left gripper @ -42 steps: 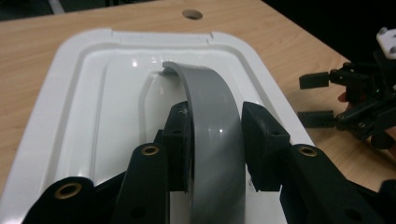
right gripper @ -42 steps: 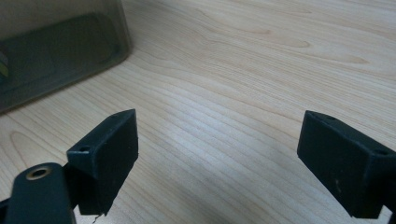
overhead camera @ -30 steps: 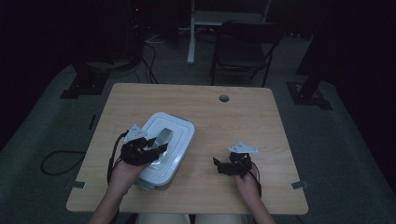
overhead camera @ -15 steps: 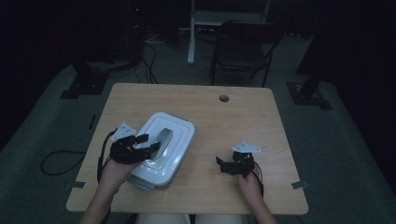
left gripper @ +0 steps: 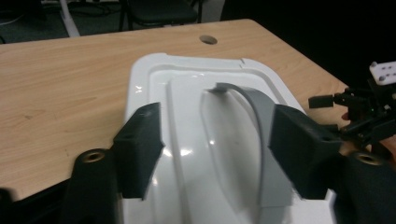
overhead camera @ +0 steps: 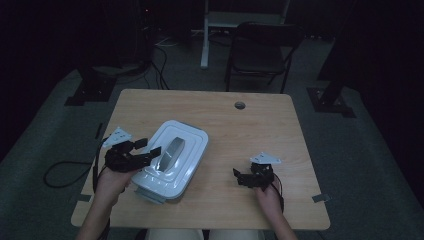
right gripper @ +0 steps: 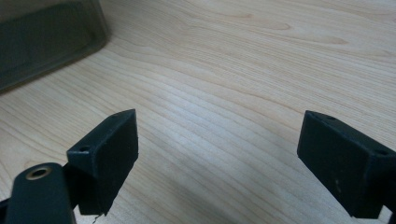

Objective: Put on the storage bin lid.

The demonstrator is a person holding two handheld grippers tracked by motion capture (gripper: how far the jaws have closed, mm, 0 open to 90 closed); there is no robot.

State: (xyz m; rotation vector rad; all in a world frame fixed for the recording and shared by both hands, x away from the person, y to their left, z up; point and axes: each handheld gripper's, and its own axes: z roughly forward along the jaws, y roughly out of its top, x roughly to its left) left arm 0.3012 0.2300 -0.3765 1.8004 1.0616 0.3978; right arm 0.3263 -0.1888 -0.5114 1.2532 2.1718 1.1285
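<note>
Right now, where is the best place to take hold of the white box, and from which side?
Probably the grey handle arching over the lid of the white box. Come from above, jaws across the strap: it stands clear of the lid.

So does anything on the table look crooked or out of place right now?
The white box lies askew, turned at an angle to the table edges, its near corner just over the front edge. Its lid and grey handle look intact. Nothing is spilled or broken.
</note>
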